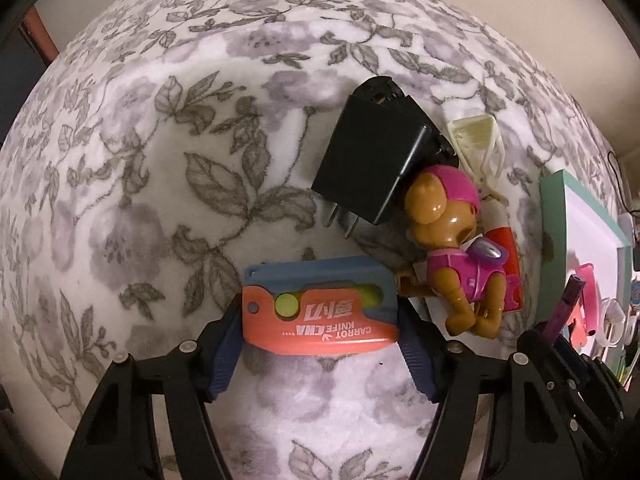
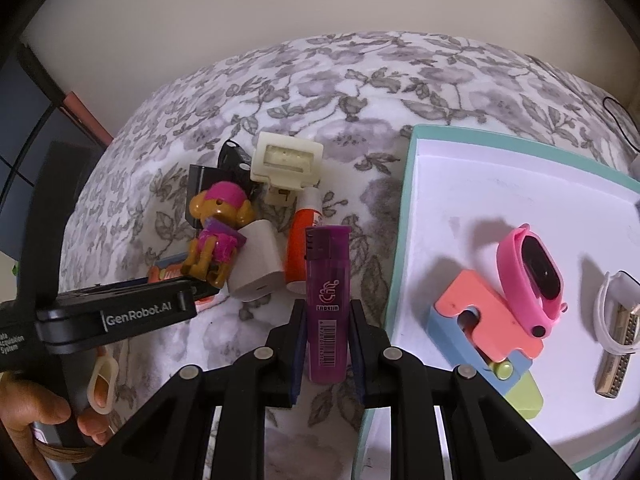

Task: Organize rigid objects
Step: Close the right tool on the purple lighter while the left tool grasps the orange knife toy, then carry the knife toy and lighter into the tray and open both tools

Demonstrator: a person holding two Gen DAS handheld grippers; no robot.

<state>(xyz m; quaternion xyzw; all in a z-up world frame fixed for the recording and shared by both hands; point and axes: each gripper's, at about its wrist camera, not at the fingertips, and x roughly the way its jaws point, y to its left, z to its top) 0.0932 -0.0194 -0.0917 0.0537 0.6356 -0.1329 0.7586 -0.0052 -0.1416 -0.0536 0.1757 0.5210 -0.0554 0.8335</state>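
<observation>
Now the left gripper clamps the hard, light orange-and-blue plastic toy knife by its short ends, near the toy pile. The right gripper squeezes a smooth purple lighter left of the tray.

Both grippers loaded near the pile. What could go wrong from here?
1. The left gripper holds the carrot knife toy only by its ends; it may pivot or slip on lifting.
2. The dog figure lies just beside the knife toy; it could get dragged.
3. The purple lighter sticks far out of the right gripper and may snag the tray rim.
</observation>
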